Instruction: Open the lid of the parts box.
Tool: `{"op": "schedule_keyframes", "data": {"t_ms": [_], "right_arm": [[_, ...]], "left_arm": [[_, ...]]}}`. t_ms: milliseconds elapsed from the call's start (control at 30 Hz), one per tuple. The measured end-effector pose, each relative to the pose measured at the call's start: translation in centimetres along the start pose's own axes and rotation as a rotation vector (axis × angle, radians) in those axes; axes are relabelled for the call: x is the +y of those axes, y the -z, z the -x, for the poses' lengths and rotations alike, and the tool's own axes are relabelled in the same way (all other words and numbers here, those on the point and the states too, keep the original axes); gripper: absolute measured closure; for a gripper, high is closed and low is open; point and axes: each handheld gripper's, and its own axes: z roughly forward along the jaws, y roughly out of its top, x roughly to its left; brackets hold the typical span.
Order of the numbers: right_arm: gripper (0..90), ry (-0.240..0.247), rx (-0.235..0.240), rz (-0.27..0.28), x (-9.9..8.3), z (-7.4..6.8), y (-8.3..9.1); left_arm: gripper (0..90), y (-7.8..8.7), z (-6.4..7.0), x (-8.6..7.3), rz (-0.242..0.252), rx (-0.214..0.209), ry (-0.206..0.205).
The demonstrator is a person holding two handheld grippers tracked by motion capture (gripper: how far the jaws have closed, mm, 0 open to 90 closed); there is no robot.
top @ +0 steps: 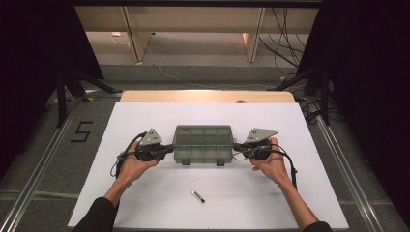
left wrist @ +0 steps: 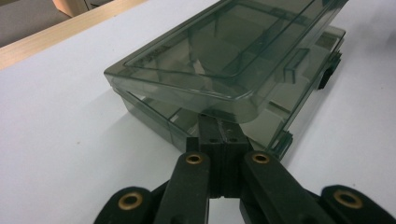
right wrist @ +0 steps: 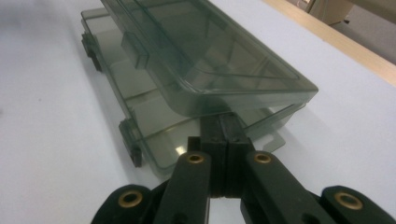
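A smoky green see-through compartment box (top: 203, 143) sits mid-table on the white sheet. Its lid (left wrist: 224, 51) is lifted a little off the base (left wrist: 154, 109), hinged at the far side. My left gripper (top: 170, 147) is at the box's left end, shut, with its tips (left wrist: 218, 122) pushed under the lid's edge. My right gripper (top: 237, 146) mirrors it at the right end, shut, its tips (right wrist: 222, 120) wedged between lid (right wrist: 205, 56) and base (right wrist: 140, 107). Nothing is pinched between either pair of jaws.
A small dark pen-like object (top: 197, 196) lies on the white sheet (top: 145, 193) nearer the person. Two black latches (right wrist: 133, 140) hang on the box's front wall. The table's wooden far edge (top: 208, 96) lies behind, with dark curtains and tripod legs at both sides.
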Motion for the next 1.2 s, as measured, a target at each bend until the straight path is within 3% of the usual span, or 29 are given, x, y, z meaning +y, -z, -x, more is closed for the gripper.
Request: {"op": "schedule_keyframes", "data": {"t_ms": [367,567,1200], "right_arm": [[90.0,-0.013,-0.028,0.079,0.5,0.7,0.7],[90.0,-0.039,-0.012,0.079,0.6,0.9,0.7],[90.0,-0.026,-0.061,0.133,1.9,1.8,0.2]], "left_arm": [[89.5,0.5,-0.1,1.3,0.038,0.013,-0.024],[89.5,0.8,-0.5,1.8,0.051,0.017,-0.019],[89.5,0.6,-1.2,3.5,0.108,0.04,-0.01]]}}
